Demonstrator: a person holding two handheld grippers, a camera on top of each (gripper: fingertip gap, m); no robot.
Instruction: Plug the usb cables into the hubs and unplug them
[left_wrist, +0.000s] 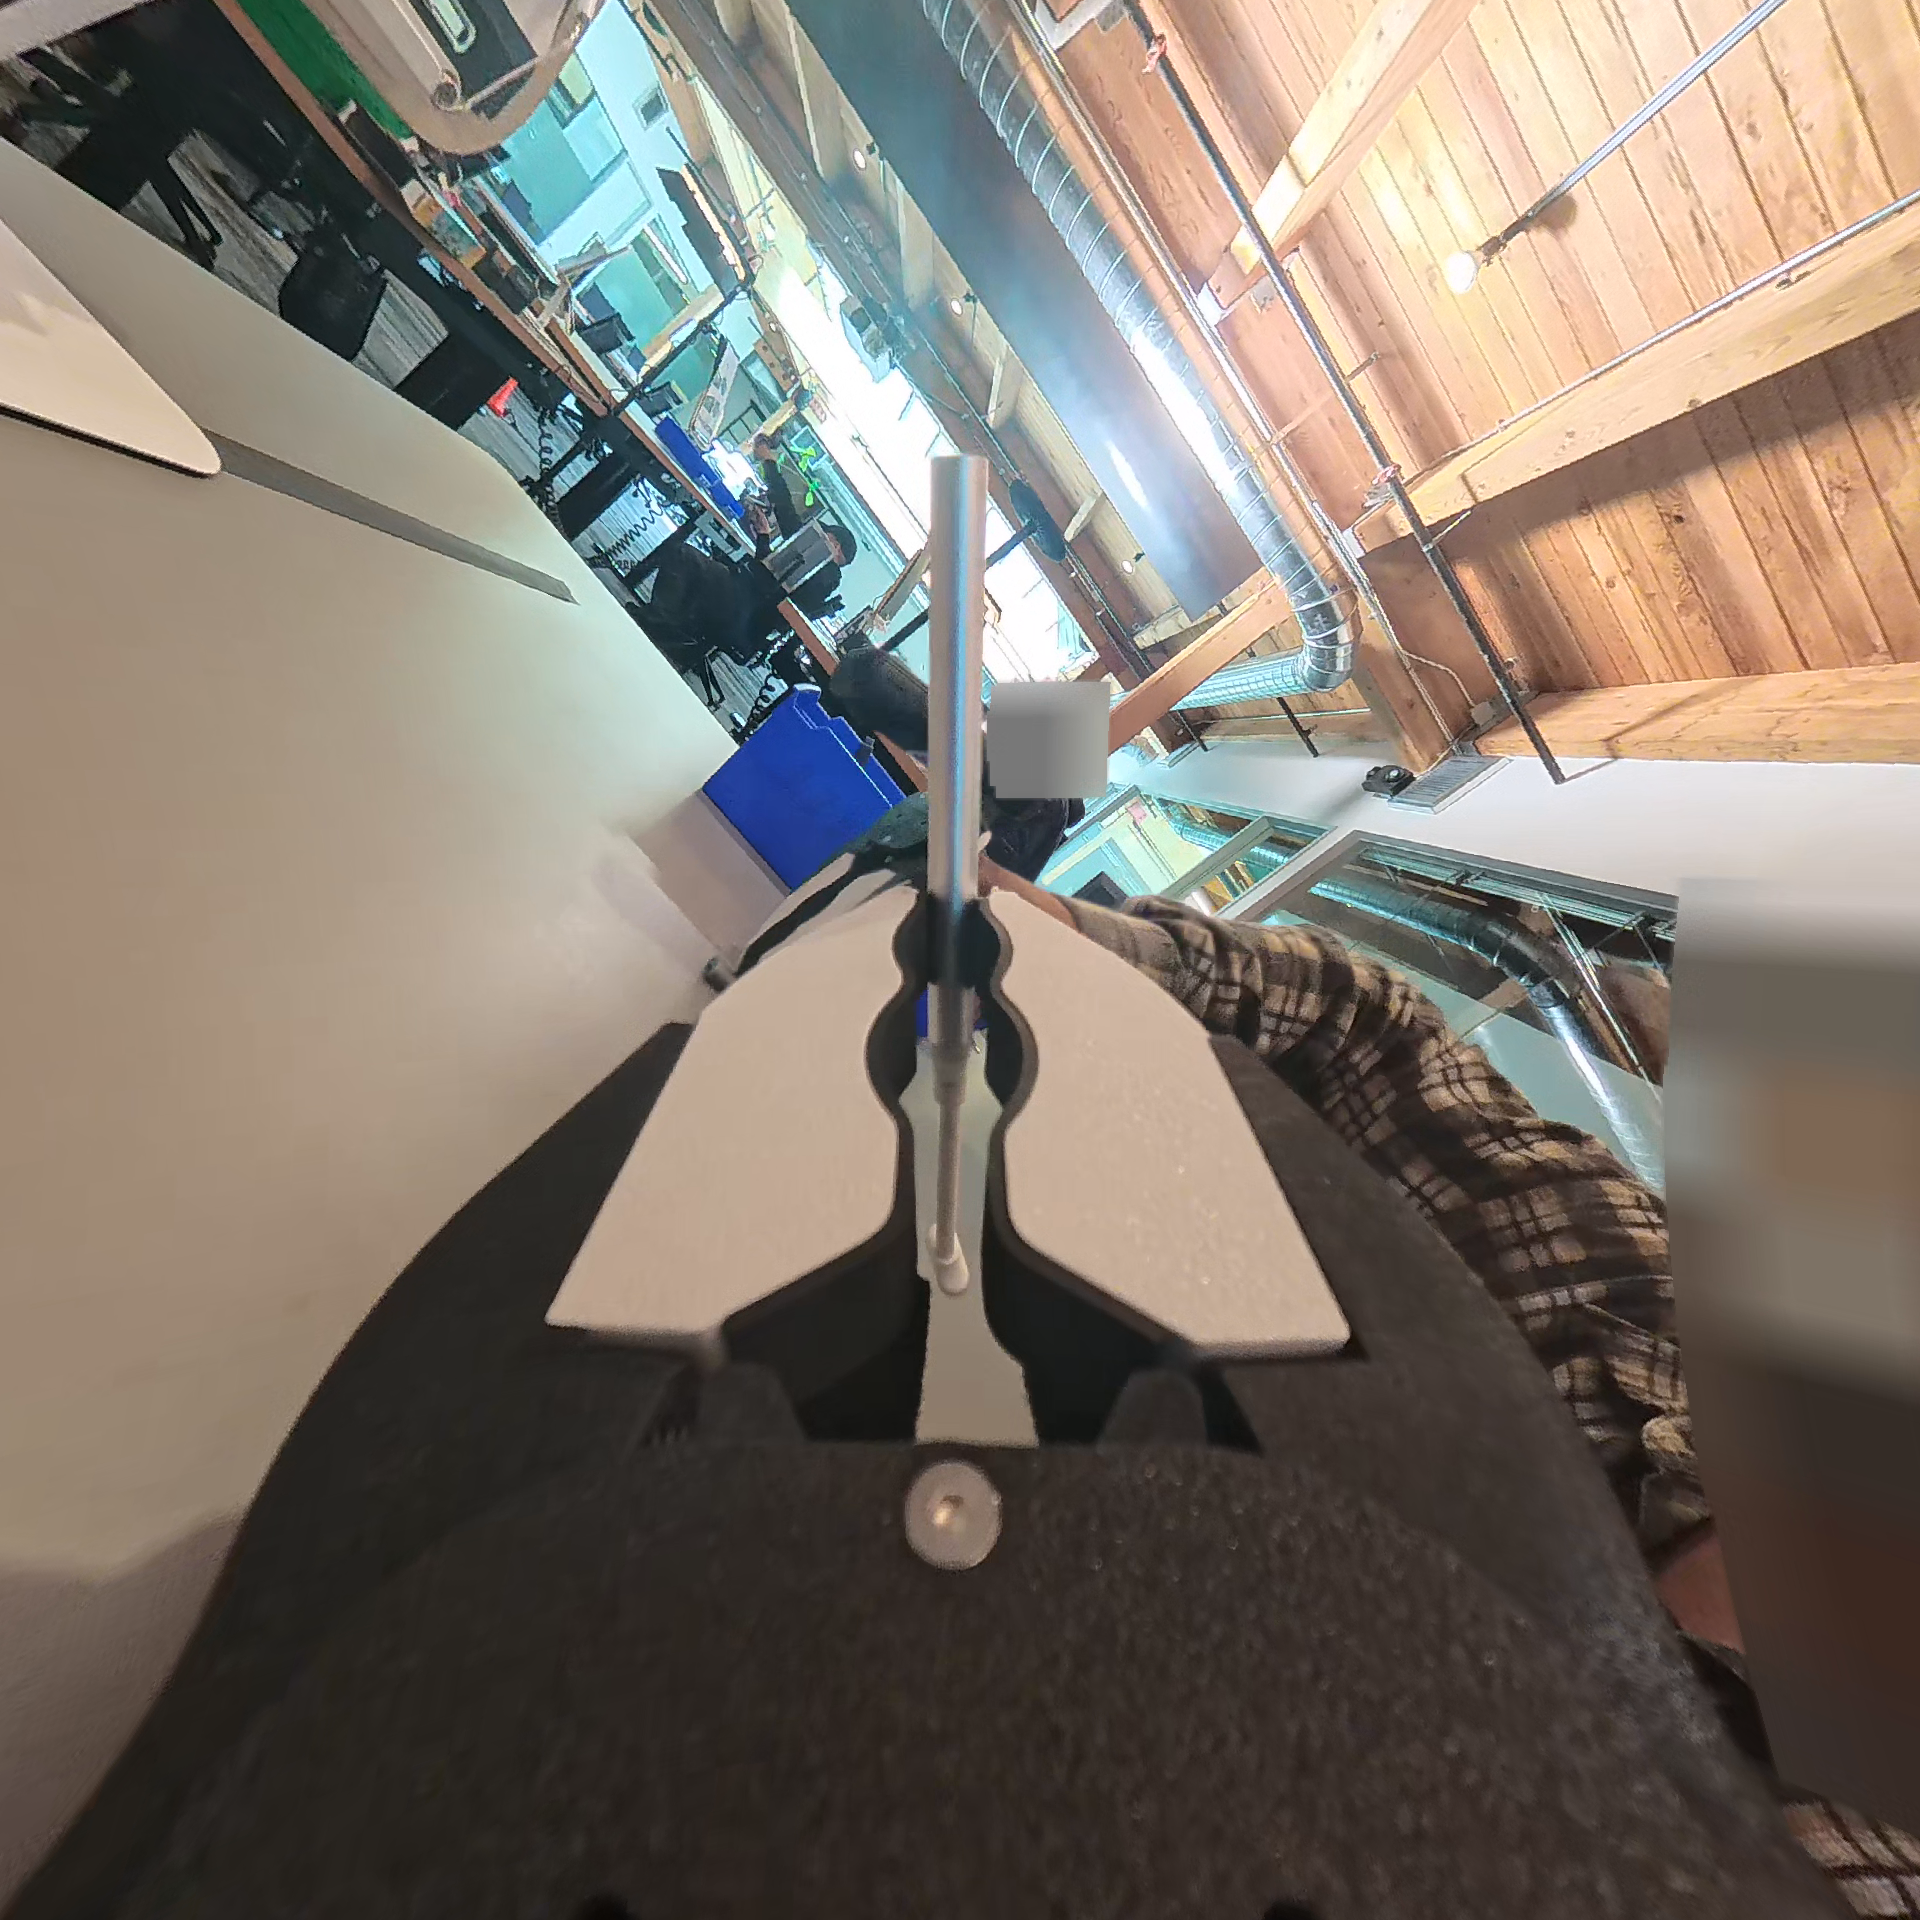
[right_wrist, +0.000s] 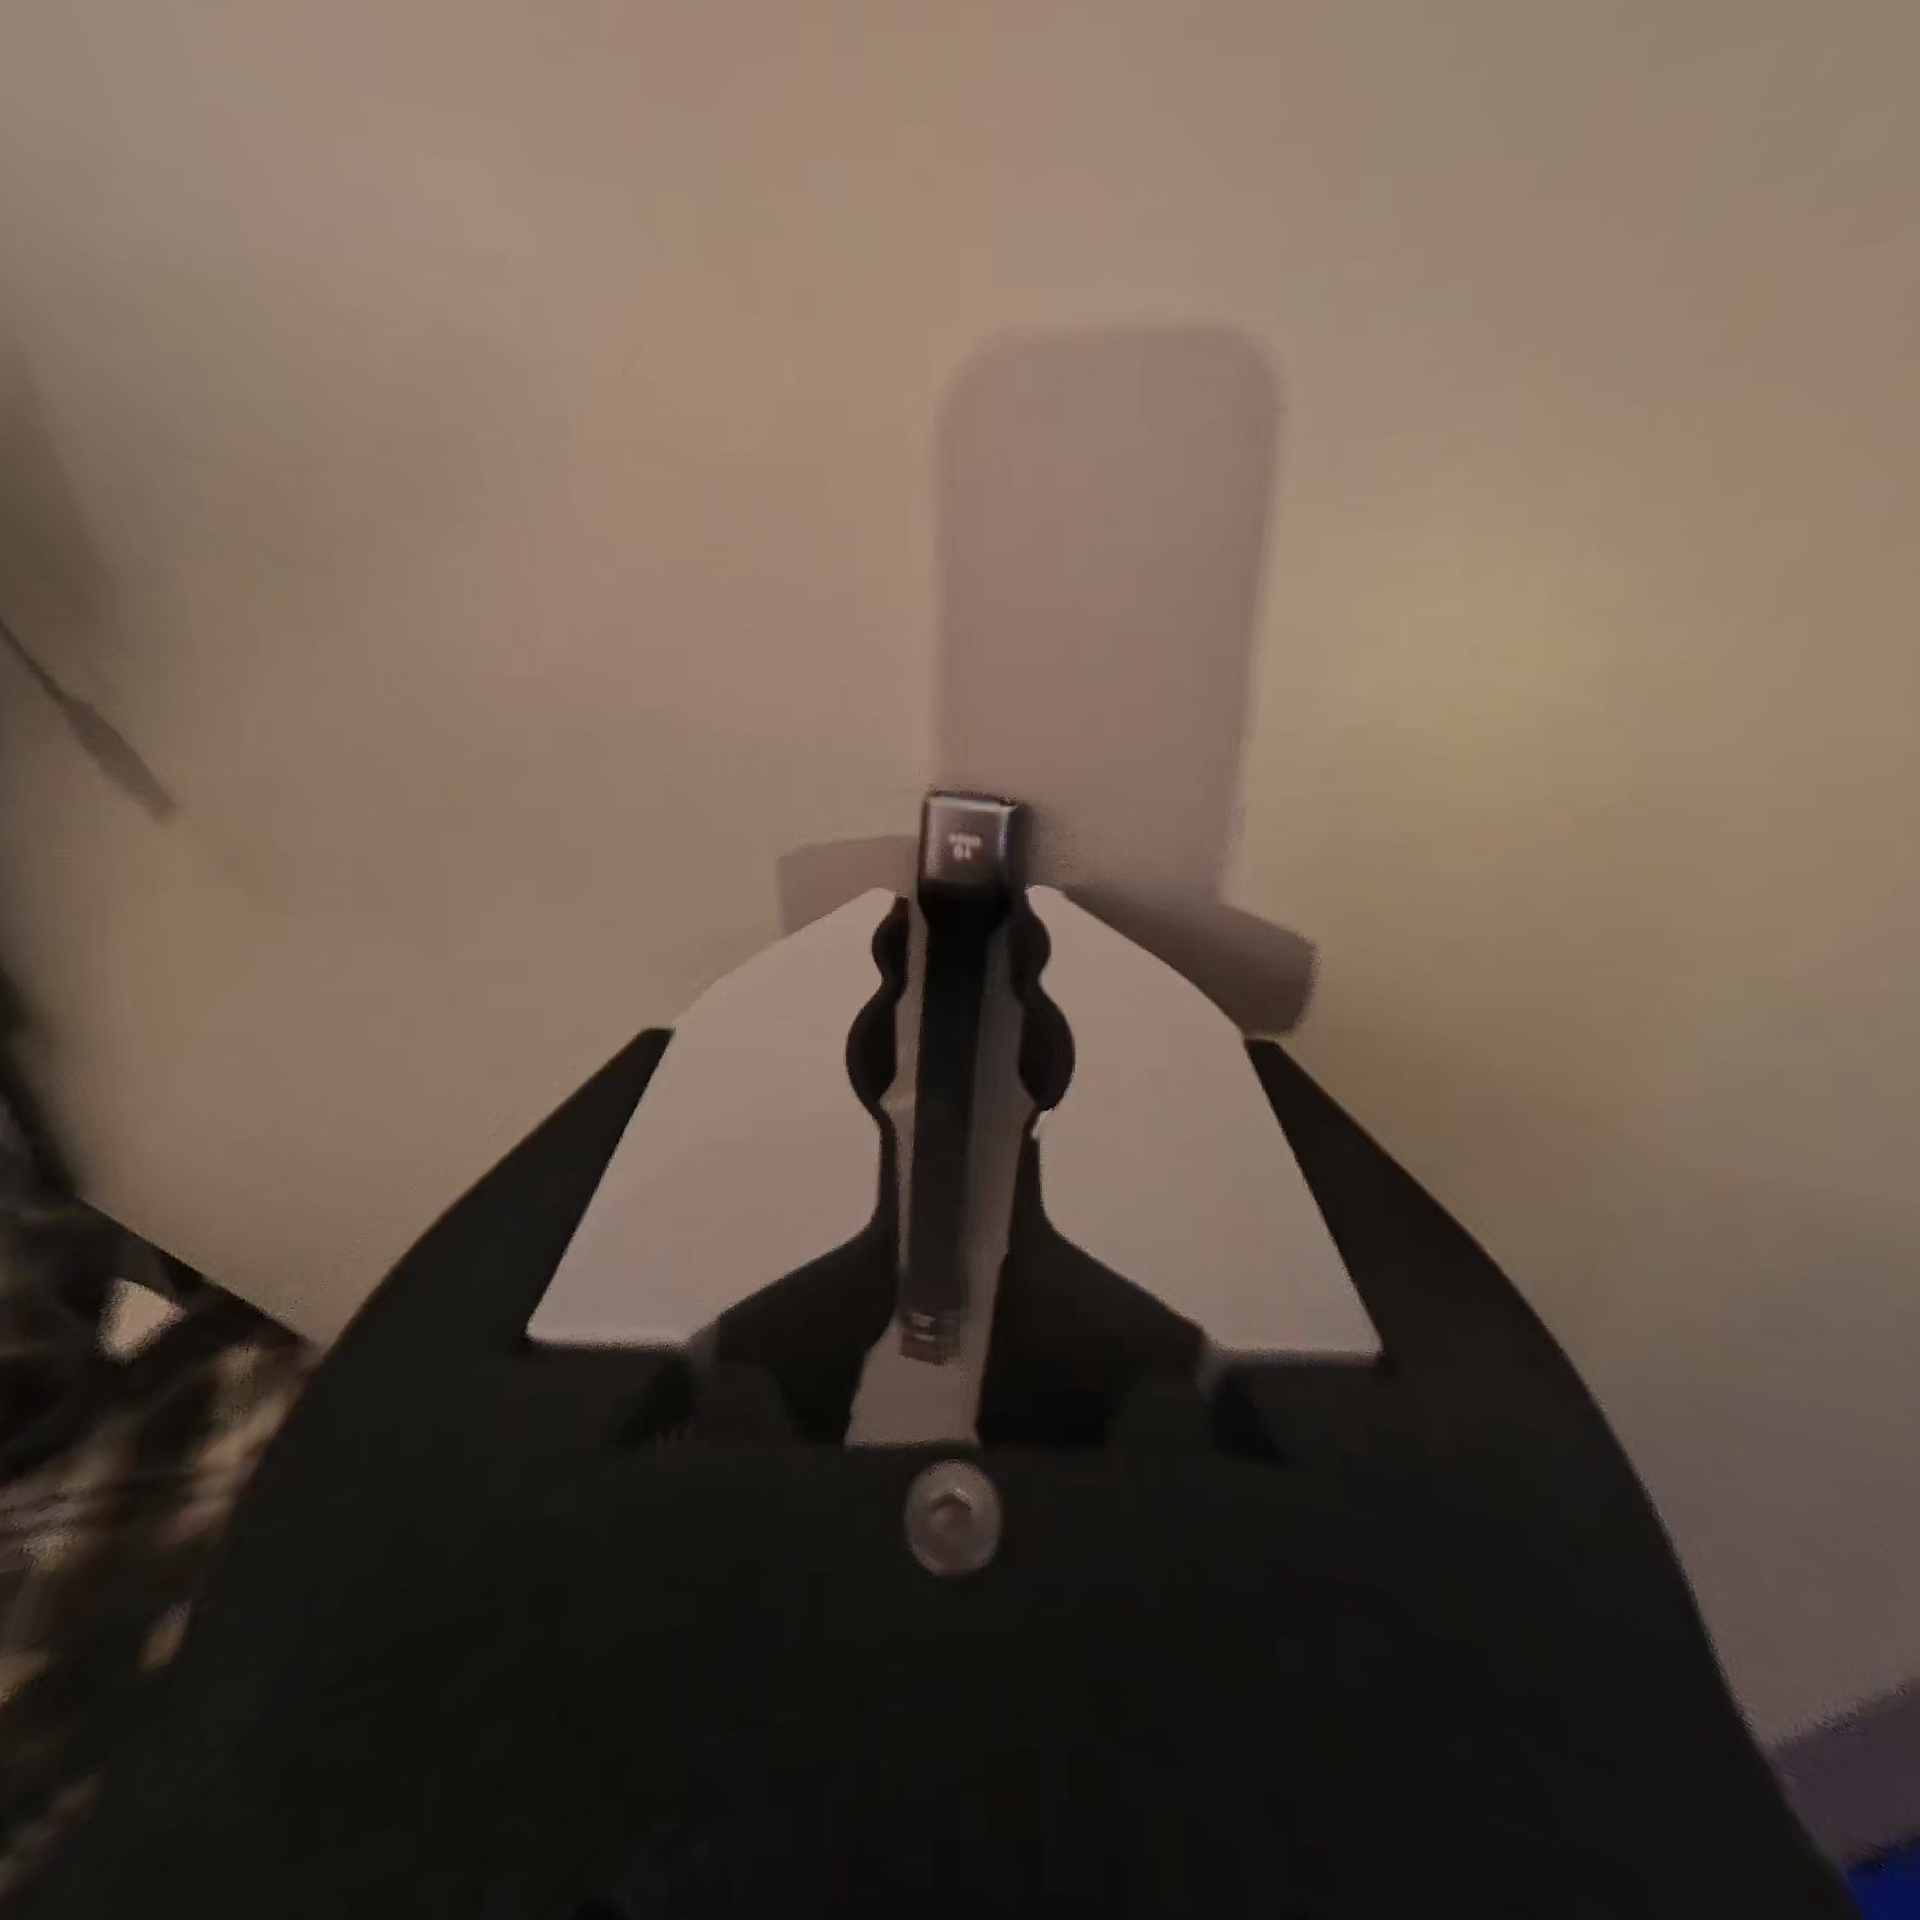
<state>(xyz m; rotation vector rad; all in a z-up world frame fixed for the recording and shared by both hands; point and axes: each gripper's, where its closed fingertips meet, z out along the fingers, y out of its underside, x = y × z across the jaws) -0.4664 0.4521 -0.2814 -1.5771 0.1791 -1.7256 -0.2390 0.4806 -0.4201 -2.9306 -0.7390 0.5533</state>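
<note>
On my left tool (left_wrist: 956, 935) I see grainy matt black plastic with smooth pale plates pinching a brushed metal hub (left_wrist: 957, 665) under a rough plank ceiling (left_wrist: 1558, 312), while my right tool (right_wrist: 961, 914) pinches a glossy dark plug (right_wrist: 966, 840) over a smooth matt surface (right_wrist: 1507, 520).

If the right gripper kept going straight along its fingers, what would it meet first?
Most likely the pale tabletop: the right gripper, shut on a dark USB plug, points at that surface, with only the plug's shadow ahead. How far off it lies is unclear, since the view is blurred.
</note>
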